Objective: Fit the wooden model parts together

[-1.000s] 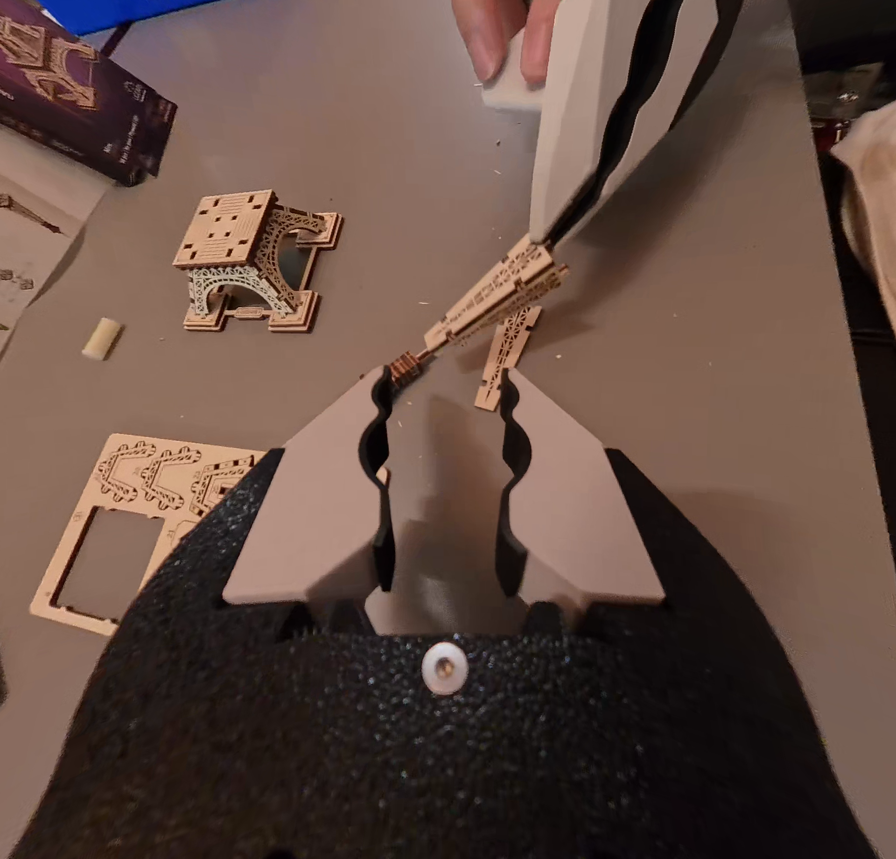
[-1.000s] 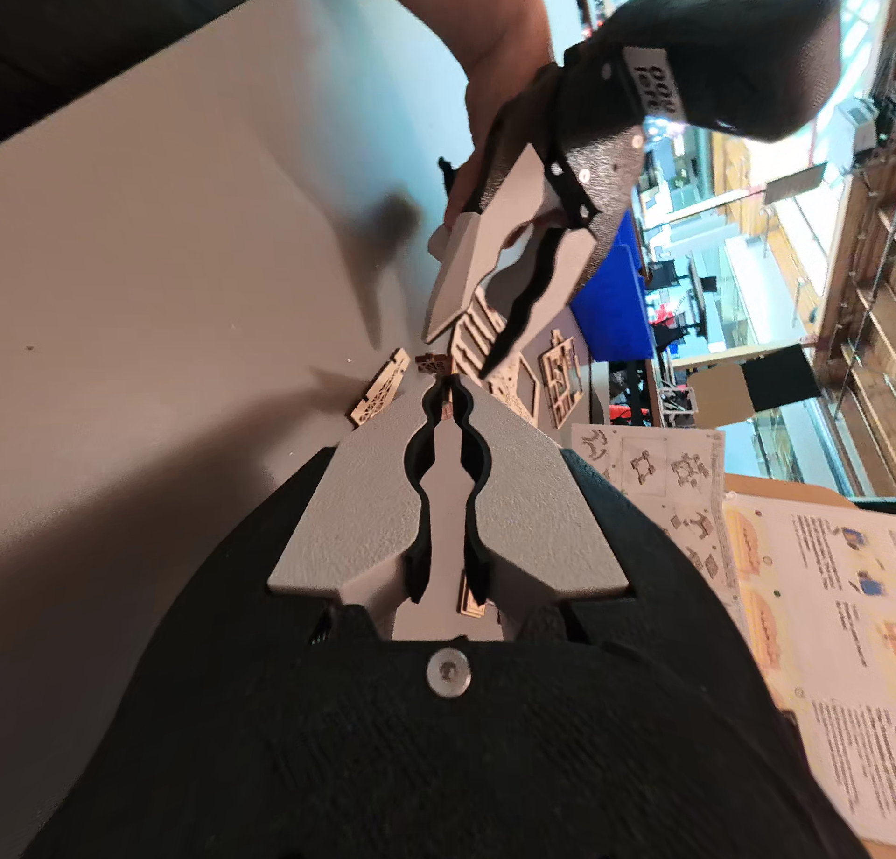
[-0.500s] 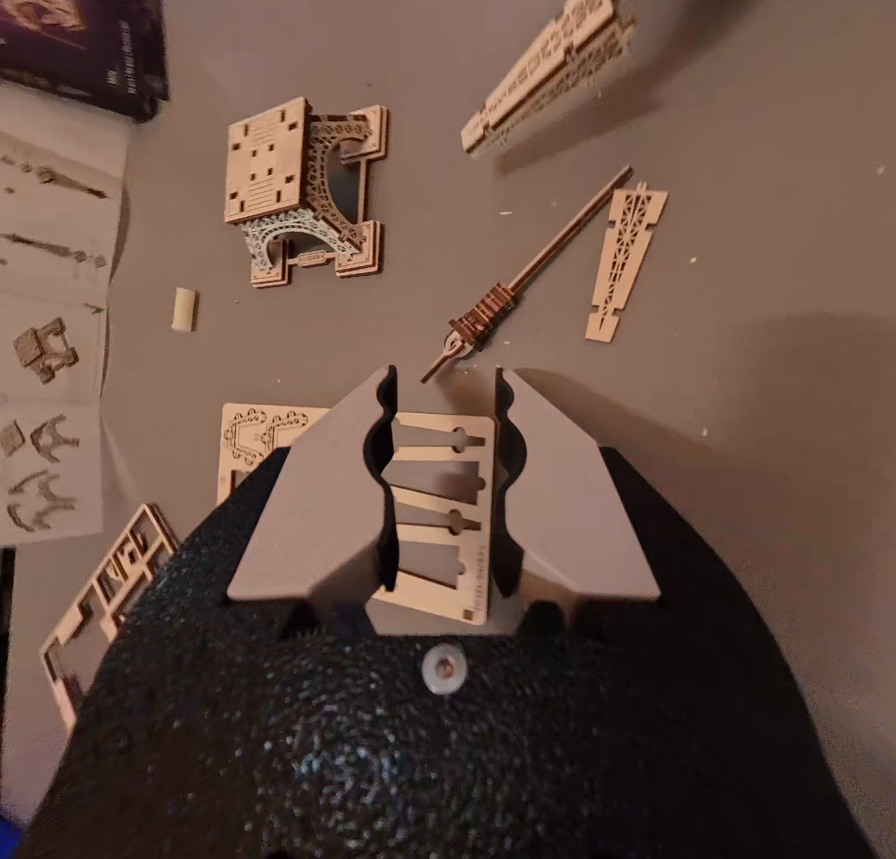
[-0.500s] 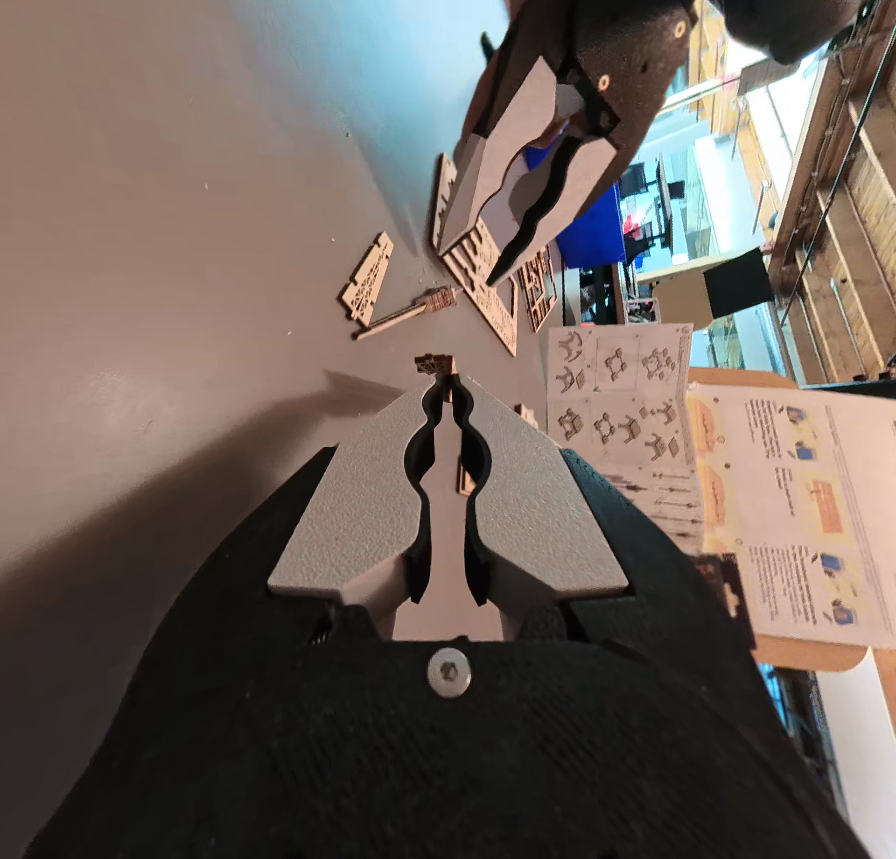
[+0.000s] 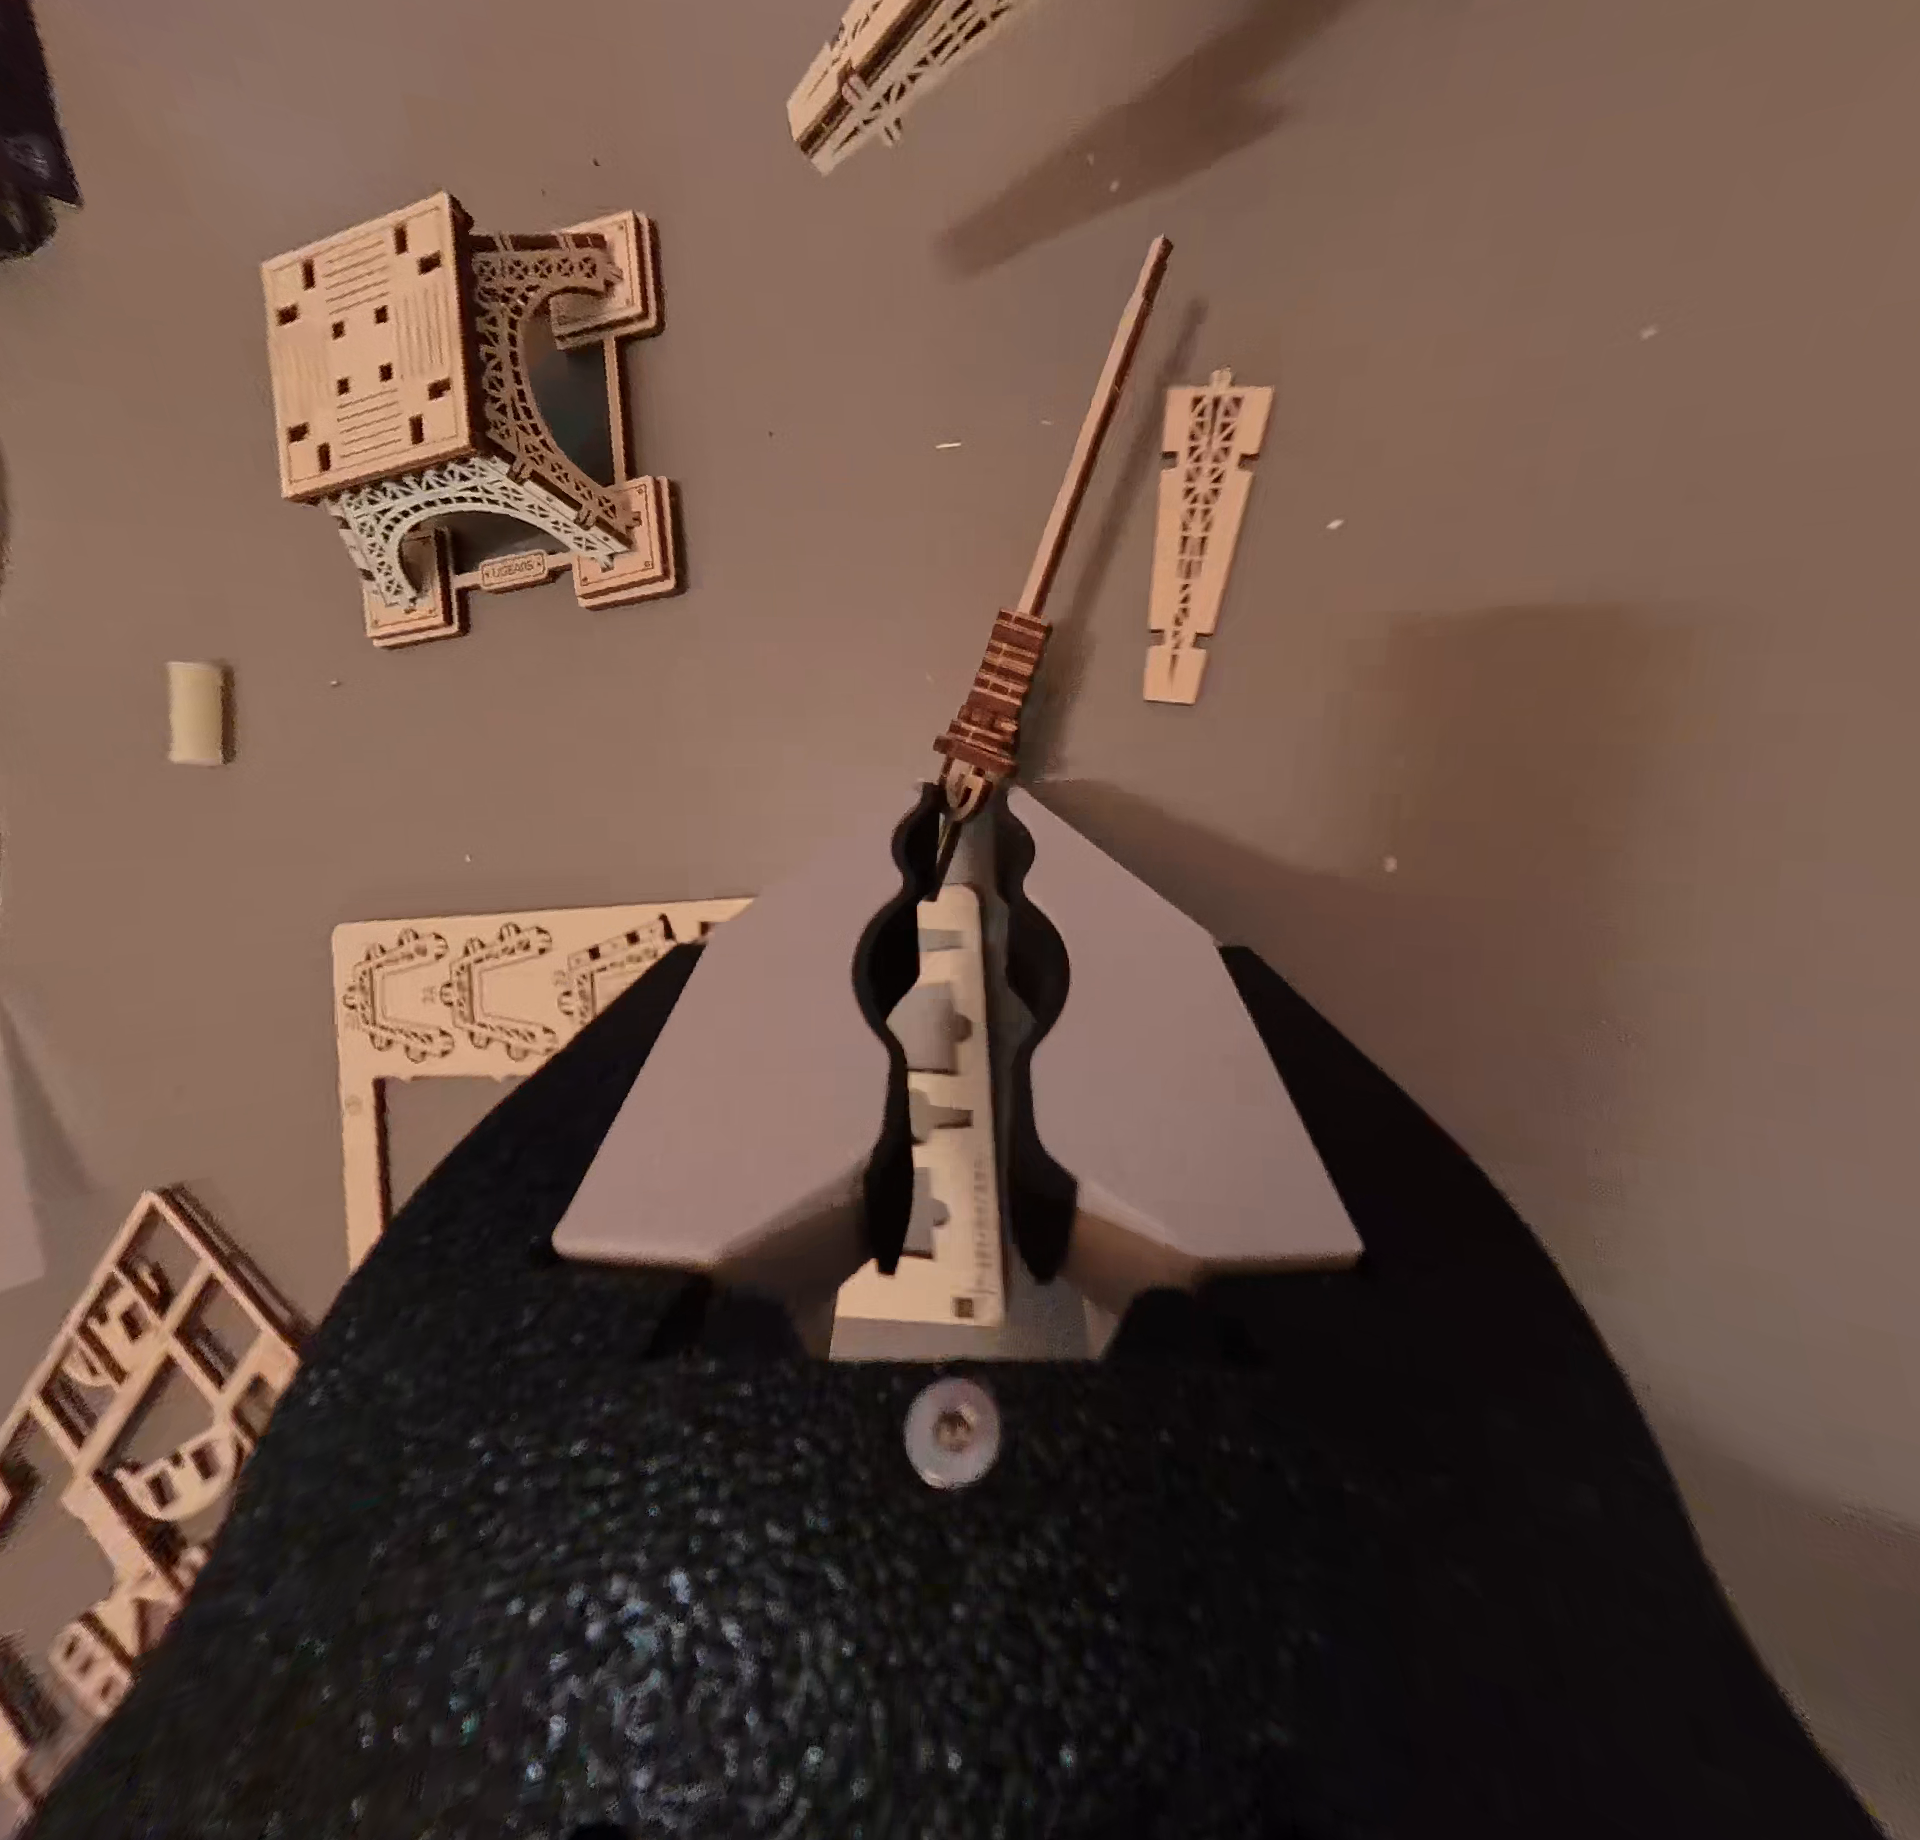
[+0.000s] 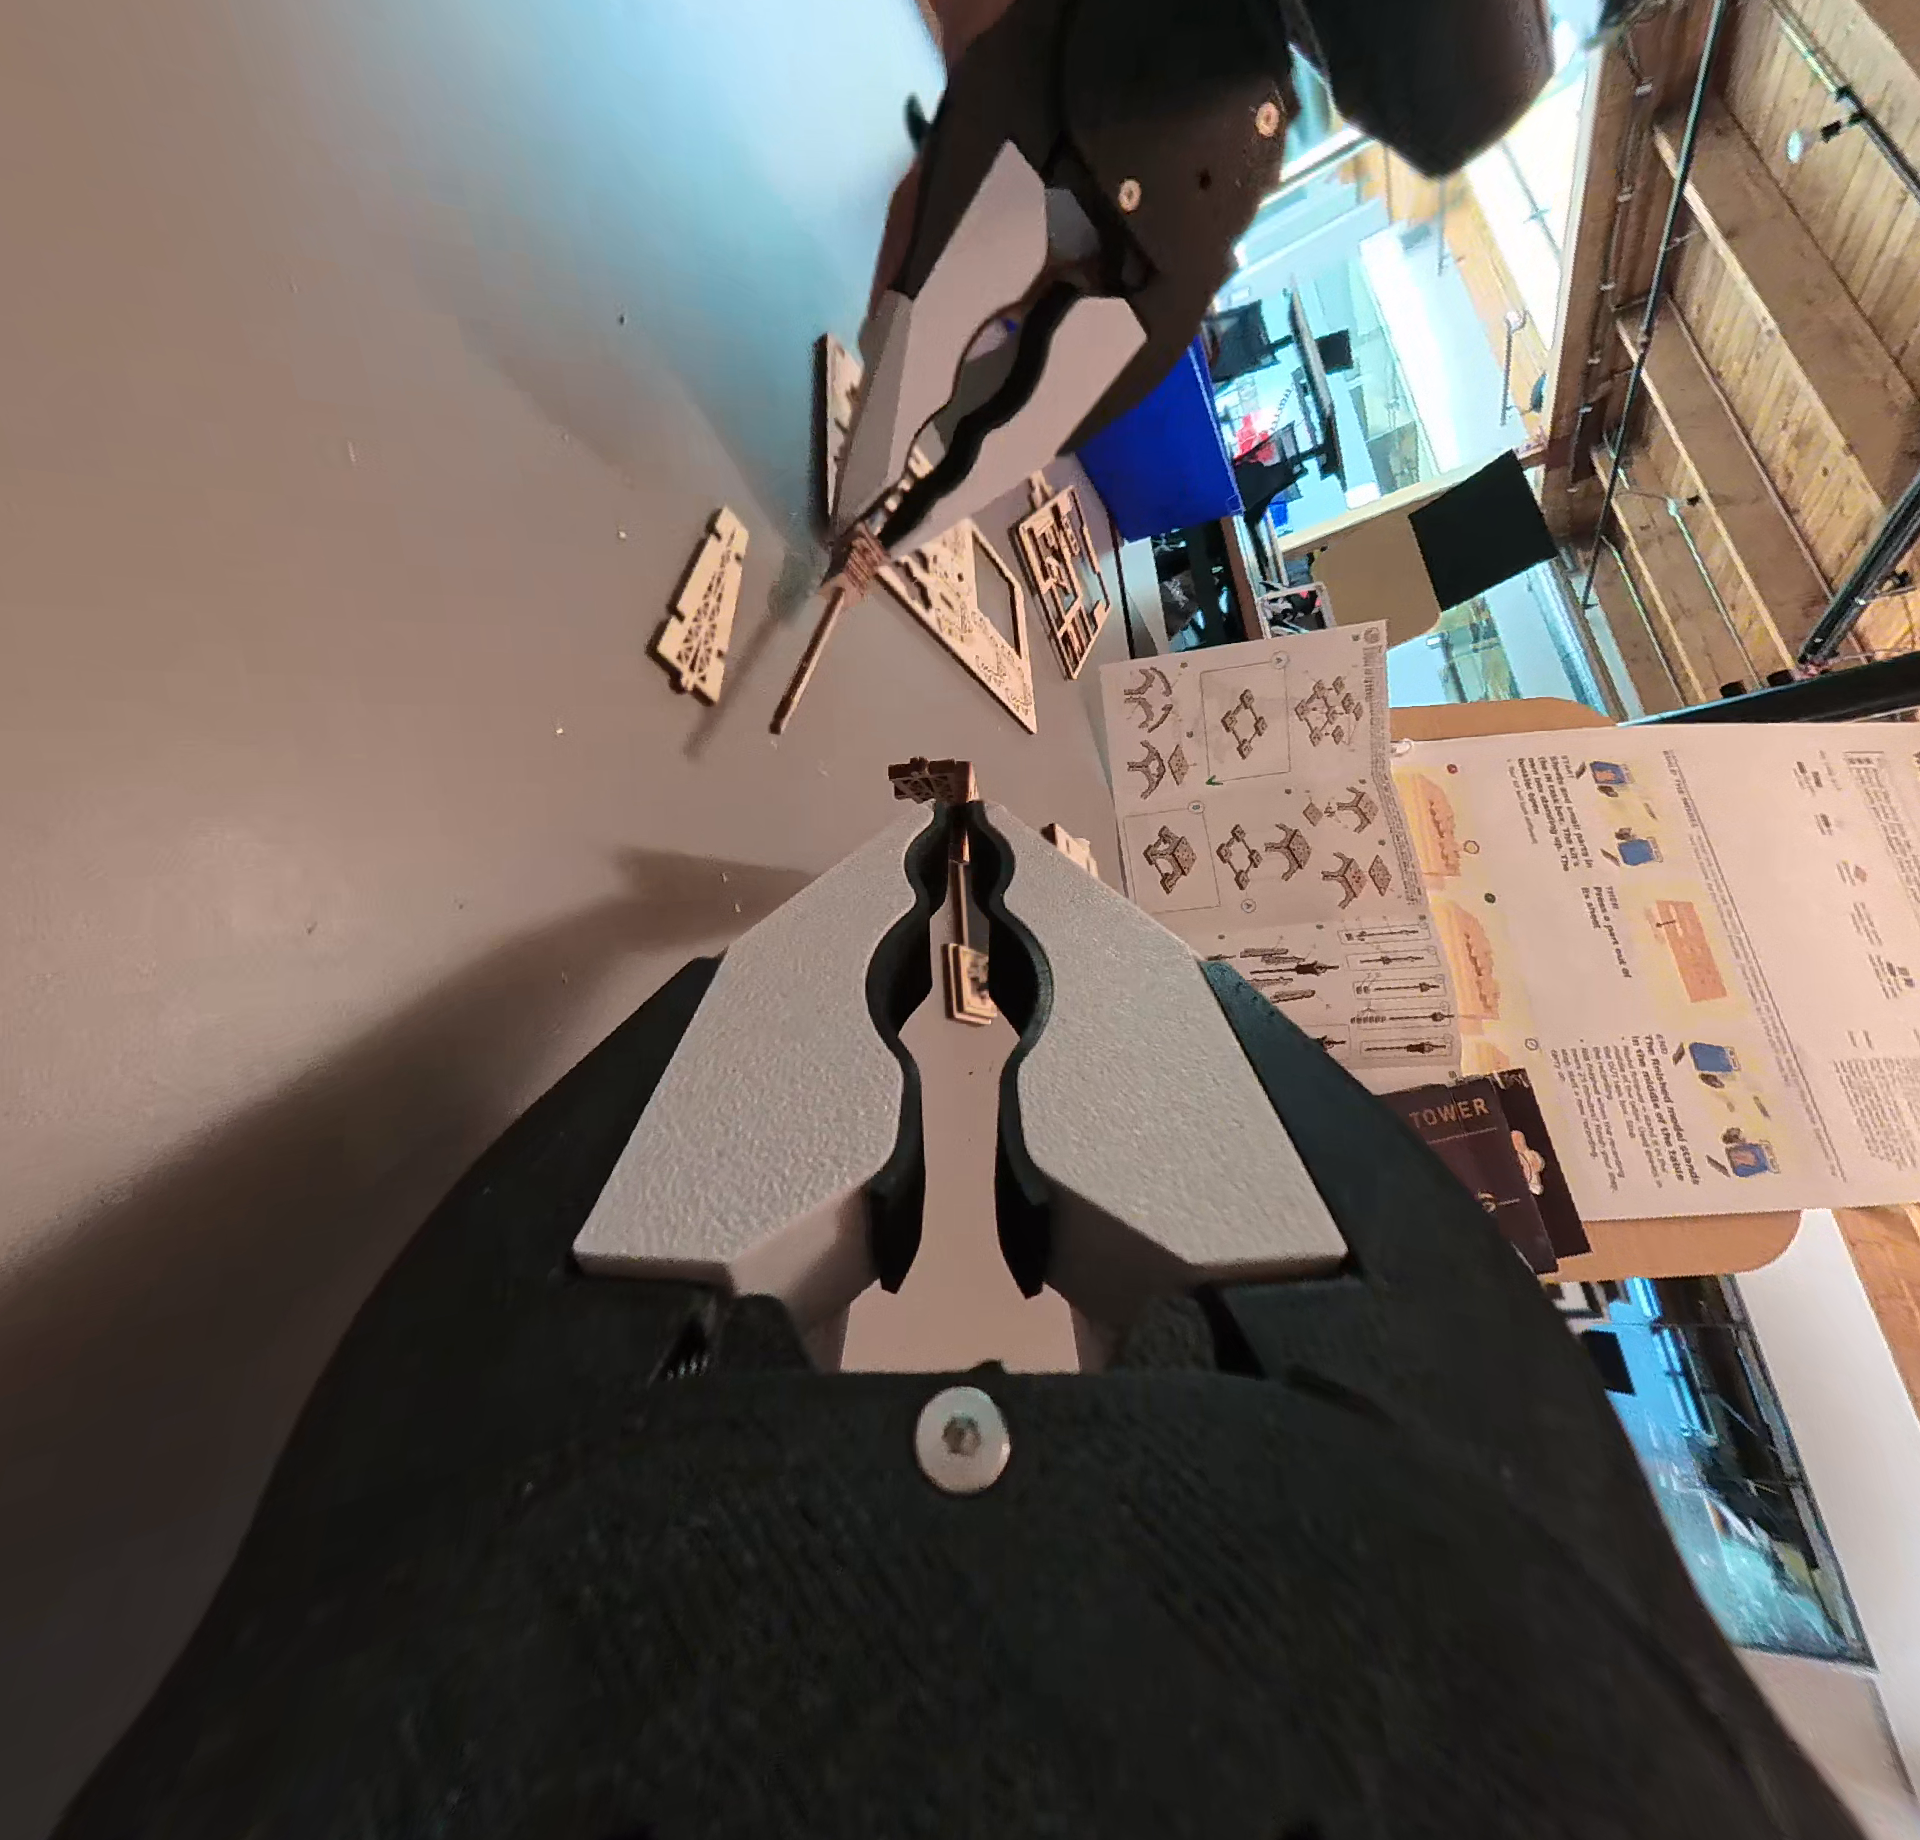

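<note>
My left gripper [image 5: 961, 803] is shut on the pointed end of a thin wooden spire [image 5: 1081, 471], which points away over the grey table. In the right wrist view the left gripper [image 6: 868, 538] holds the spire [image 6: 816, 647] just above the table. My right gripper [image 6: 951, 803] is shut on a long lattice tower section [image 6: 930, 780], seen end-on; it also shows at the top of the left wrist view [image 5: 935, 34]. The assembled tower base [image 5: 457, 429] stands to the left. A flat lattice panel [image 5: 1205, 533] lies beside the spire.
Punched-out wooden sheets [image 5: 468, 990] lie under and left of my left gripper. A small cream cylinder [image 5: 195, 712] lies at the left. Instruction sheets [image 6: 1257, 834], a dark box [image 6: 1486, 1156] and a blue box [image 6: 1164, 460] are off to the right. My right fingertips sit around 15 centimetres from my left ones. About 20 centimetres separates my left fingertips from the small cream cylinder [image 5: 195, 712].
My left gripper pulled back from the right one, then closed on the end of the spire, which has swung more upright. The right gripper kept the tower section and drew away from the spire.
</note>
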Demonstrator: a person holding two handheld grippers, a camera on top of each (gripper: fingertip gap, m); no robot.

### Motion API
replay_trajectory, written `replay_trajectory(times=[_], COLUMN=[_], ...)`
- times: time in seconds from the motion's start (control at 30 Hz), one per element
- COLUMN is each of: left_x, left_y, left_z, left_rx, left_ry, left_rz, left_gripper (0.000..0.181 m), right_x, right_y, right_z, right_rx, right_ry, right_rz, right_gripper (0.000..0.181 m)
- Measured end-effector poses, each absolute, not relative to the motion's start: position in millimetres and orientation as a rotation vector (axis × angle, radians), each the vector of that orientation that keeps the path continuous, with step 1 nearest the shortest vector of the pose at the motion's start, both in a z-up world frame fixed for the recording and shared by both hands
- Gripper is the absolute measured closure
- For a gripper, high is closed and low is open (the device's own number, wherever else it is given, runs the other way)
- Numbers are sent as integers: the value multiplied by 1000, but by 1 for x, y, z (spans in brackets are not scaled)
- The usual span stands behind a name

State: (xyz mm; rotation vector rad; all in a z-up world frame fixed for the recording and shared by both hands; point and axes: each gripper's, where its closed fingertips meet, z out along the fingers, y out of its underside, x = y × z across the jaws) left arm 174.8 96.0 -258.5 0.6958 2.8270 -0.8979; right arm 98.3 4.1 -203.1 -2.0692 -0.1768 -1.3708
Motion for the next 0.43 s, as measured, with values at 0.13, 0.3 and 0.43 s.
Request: replay_trajectory(times=[0.13, 0.3, 0.43], left_x=[156, 153, 153], left_y=[110, 118, 121], left_z=[-261, -270, -270], left_rx=[596, 446, 398], left_ry=[2916, 2989, 3003], left_rz=[-918, -805, -723], left_gripper=[173, 173, 173], right_x=[96, 96, 96], right_y=[9, 17, 24], right_z=[-198, -199, -201], right_rx=[-2026, -2023, -2040], right_ry=[-165, -187, -215], right_rz=[-1370, -1364, -1358], right_gripper=[181, 181, 181])
